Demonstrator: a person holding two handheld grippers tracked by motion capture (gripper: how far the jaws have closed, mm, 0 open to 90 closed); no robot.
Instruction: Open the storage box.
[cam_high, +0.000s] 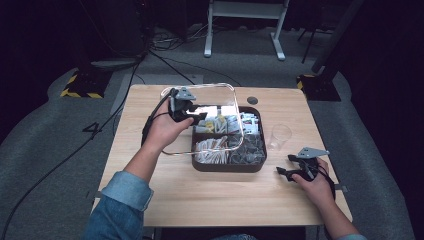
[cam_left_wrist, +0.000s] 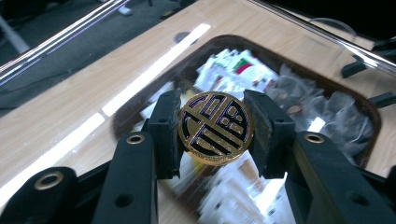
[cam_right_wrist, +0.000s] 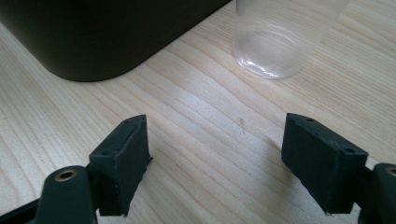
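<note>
We note the left gripper (cam_left_wrist: 215, 128) has its jaws closed on the round gold-and-black knob (cam_left_wrist: 216, 128) of a clear lid (cam_high: 172, 125), held tilted above the brown tray (cam_high: 227, 166) with its left part overhanging bare surface. The tray is divided into compartments: packets (cam_high: 220, 122) at the back, pale wrapped items (cam_high: 211, 151) front left, grey wrapped pieces (cam_high: 248, 148) front right. A clear cup (cam_high: 280, 136) stands just beside the tray's right wall; we cannot tell what it holds. The right gripper (cam_right_wrist: 217, 161) rests on the wooden surface (cam_high: 220, 195) near the front right edge, jaws wide and holding nothing. Open surface lies left and in front of the tray.
</note>
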